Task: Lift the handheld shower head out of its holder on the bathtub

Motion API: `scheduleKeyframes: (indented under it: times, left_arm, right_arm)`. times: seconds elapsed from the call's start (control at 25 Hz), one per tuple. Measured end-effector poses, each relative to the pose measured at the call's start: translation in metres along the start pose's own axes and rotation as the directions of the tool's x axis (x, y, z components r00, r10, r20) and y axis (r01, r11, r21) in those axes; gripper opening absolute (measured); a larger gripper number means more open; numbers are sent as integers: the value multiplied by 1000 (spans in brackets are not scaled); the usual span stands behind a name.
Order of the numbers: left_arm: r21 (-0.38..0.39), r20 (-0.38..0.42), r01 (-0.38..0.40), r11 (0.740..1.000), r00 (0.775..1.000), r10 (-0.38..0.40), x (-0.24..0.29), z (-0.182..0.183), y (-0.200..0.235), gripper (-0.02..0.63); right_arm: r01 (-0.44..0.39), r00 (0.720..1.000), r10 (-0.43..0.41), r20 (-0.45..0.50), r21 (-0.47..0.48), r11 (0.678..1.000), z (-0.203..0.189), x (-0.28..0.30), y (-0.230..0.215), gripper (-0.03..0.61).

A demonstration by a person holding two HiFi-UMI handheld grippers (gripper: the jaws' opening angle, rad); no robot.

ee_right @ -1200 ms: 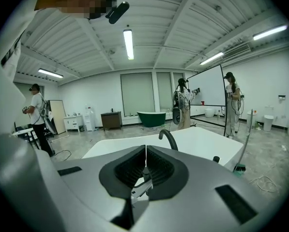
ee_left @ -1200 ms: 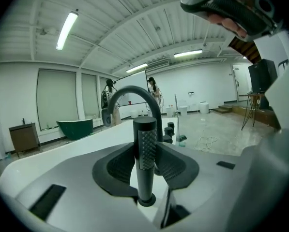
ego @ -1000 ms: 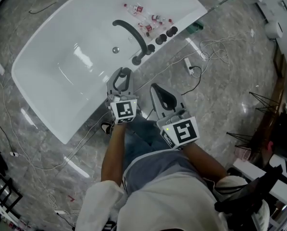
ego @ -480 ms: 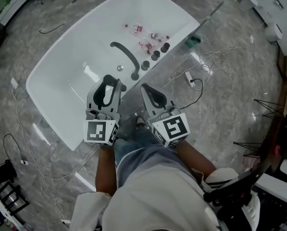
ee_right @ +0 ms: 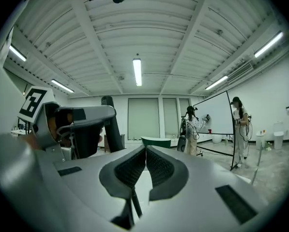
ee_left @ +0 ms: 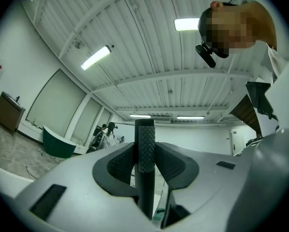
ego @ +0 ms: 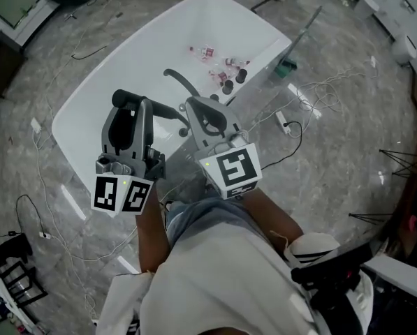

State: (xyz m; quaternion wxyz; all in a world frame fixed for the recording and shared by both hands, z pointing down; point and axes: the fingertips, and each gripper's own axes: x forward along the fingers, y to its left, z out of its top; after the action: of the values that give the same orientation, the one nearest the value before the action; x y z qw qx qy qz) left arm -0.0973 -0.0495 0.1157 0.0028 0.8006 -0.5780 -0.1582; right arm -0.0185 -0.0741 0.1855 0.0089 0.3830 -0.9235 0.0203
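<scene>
In the left gripper view, the black handheld shower head (ee_left: 145, 144) stands upright as a knurled rod, with my left gripper (ee_left: 145, 154) shut on it. From the head view, my left gripper (ego: 132, 112) is high above the white bathtub (ego: 117, 68), and the shower head (ego: 165, 111) sticks out of it to the right. My right gripper (ego: 202, 108) hovers beside it, shut with nothing between its pads (ee_right: 145, 151). The right gripper view shows the left gripper (ee_right: 69, 124) and the shower head (ee_right: 110, 122) at its left. The black faucet spout (ego: 181, 80) and knobs (ego: 228, 86) stay on the tub rim.
Several small bottles (ego: 207, 51) lie in the tub. A glass panel (ego: 300, 32), a power strip (ego: 282, 118) and loose cables (ego: 320, 89) lie on the grey marble floor. Two people (ee_right: 241, 124) stand by a whiteboard (ee_right: 212, 115) far off.
Both grippers have risen well above the tub rim toward the head camera. The left one has rolled, and the black shower head has come up with it.
</scene>
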Motion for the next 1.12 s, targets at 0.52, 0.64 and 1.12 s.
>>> scheduleKeyframes:
  times: [0.52, 0.64, 1.12]
  left_arm:
    - [81, -38, -23, 996, 999, 26, -1, -4, -9, 138]
    - [92, -66, -35, 995, 997, 41, -1, -11, -2, 138]
    - [110, -86, -58, 992, 994, 68, -5, -29, -1, 138]
  right_arm:
    - [-39, 999, 39, 5, -3, 999, -5, -10, -2, 17]
    - [-59, 998, 59, 1, 4, 998, -5, -4, 5, 17]
    - [-20, 1000, 20, 17, 18, 1000, -2, -11, -5, 17]
